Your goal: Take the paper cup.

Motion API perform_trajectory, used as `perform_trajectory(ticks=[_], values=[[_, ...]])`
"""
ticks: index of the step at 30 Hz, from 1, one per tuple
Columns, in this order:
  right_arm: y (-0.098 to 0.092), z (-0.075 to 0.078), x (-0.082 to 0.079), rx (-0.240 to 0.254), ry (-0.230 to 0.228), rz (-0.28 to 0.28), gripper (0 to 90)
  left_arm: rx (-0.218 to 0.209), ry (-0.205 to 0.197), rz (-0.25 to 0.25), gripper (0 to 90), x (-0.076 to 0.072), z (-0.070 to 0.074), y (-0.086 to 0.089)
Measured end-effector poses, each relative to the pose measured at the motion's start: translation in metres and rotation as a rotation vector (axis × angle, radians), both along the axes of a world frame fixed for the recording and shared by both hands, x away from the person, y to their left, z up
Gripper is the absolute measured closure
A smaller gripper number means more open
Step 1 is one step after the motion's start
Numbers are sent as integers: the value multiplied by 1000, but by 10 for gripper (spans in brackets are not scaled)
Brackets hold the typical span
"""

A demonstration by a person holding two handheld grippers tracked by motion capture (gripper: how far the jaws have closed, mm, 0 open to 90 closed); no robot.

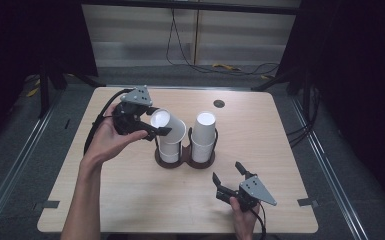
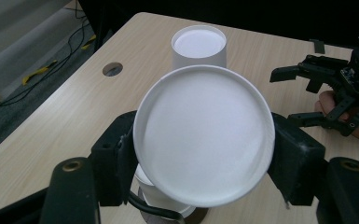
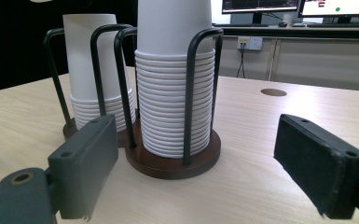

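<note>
1. white paper, thin-walled: the cup (image 1: 167,126) we hold sits tilted over the left stack (image 1: 170,149) in the dark wooden holder (image 1: 184,161), mid-table. whether it has come free of the stack below, we cannot tell.
2. our left gripper (image 1: 152,131) is clamped across the cup's body, a black pad on either side in the left gripper view; we should keep the squeeze light, since such a wall probably dents easily.
3. to do this step well, we judge the cup should travel along the stack's own line, clear of the black wire posts (image 3: 121,84), without dragging a second cup with it.
4. the cup's long axis leans off upright: its closed bottom (image 2: 204,135) points up and towards the far left, facing our left hand, and its mouth points down-right at the stack.
5. the right stack (image 1: 203,135) stands upright just beside it, bottom up.
6. our right gripper (image 1: 228,172) rests near the table's near right edge, jaws spread wide with nothing between them, aimed at the holder.
</note>
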State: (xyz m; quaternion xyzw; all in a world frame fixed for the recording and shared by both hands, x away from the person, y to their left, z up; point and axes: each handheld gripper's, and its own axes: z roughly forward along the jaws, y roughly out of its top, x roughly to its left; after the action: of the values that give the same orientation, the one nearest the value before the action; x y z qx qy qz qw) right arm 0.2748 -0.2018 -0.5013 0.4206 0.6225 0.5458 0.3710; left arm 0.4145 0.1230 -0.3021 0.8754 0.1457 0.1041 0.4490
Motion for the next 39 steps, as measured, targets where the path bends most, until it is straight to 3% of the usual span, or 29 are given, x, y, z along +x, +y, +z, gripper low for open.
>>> perform_trajectory(ticks=[6,10,14,23,31,39], values=[[1,0,1,4,14,30,132,-37,-12,-6,331,-9,-7,7],[2,1,1,5,34,87,131,-57,-13,-20,332,-17,-15,11],[7,1,-2,-2,40,161,129,-80,3,-28,332,-24,-25,12],[8,3,-4,13,50,241,128,-152,46,-75,331,-34,-52,16],[12,5,-4,10,58,297,128,-182,68,-103,332,-40,-72,17],[14,10,-3,17,55,361,128,-243,109,-150,333,-43,-91,18]])
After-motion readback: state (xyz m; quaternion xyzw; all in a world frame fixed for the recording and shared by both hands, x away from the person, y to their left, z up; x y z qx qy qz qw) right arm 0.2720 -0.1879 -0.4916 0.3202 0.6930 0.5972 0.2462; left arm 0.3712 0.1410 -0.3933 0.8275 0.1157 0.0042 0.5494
